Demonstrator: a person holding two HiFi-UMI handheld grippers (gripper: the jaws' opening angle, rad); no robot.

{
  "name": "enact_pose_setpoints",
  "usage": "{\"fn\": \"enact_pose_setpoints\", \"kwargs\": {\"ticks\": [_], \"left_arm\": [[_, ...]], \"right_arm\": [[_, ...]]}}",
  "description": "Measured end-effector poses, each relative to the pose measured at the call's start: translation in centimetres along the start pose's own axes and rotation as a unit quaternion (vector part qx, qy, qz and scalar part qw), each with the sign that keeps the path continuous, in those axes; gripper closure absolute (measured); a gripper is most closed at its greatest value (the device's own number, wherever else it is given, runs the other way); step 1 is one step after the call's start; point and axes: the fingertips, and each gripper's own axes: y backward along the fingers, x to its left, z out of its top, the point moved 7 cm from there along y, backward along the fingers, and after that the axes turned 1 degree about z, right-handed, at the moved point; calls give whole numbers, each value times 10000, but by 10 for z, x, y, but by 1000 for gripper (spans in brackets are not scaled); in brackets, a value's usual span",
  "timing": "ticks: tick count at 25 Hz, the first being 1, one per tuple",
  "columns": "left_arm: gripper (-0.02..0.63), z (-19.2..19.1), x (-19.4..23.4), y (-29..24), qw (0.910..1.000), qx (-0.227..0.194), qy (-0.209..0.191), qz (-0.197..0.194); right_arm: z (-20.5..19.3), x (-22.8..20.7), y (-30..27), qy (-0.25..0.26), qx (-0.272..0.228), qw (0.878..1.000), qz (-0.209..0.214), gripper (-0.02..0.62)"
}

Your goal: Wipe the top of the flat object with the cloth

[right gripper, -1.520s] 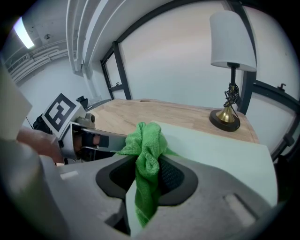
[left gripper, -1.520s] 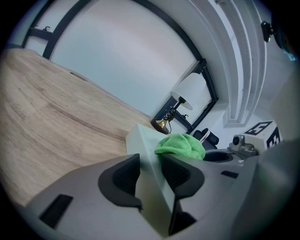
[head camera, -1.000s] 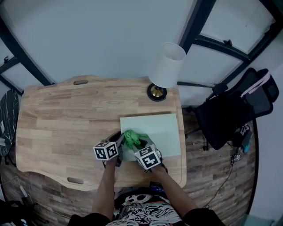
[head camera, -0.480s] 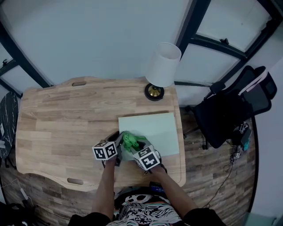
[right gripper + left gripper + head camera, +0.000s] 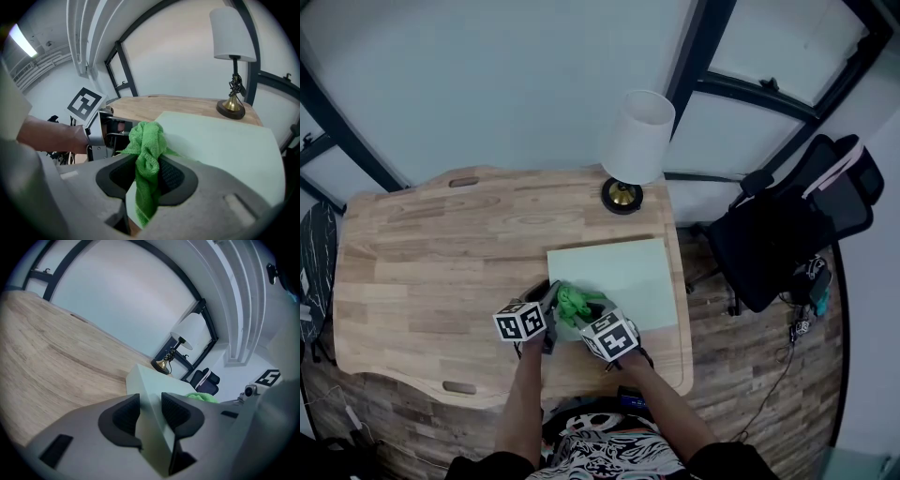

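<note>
Hanging from which jaws is the green cloth (image 5: 147, 143) pictured? (Editor)

From those of the right gripper (image 5: 147, 171), which are closed on its middle. One bunched end is raised above the pads and a tail hangs below them. (Photographer)

And how is the left gripper (image 5: 150, 411) shown? (Editor)

Its jaws are clamped on the near left corner of the pale green board (image 5: 157, 383), with the slab's edge caught between both dark pads. (Photographer)

Where is that board placed? (Editor)

It is laid flat on the wooden desk (image 5: 441, 253) and stretches away ahead of both grippers. The right gripper is held just to the right of the left one, over the board's near edge. The cloth is bunched between the two, over the board's near left part. Whether the board's top is touched by it cannot be told. (Photographer)

What else is framed? (Editor)

A table lamp (image 5: 636, 141) with a white shade and brass base is seen well beyond the grippers, just past the board's far edge. A black office chair (image 5: 797, 225) is seen off the desk, far to the right of the right gripper. (Photographer)
</note>
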Motion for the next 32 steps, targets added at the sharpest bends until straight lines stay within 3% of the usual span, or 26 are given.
{"fn": "enact_pose_setpoints", "kwargs": {"ticks": [16,32], "left_arm": [[462,-1,1,0,10000,-24,82,-4],[462,-1,0,1,9999,-42,104,-25]], "right_arm": [[-4,11,1,-294,268,9975,581,474],[-7,15,3,-301,258,9976,569,474]]}}
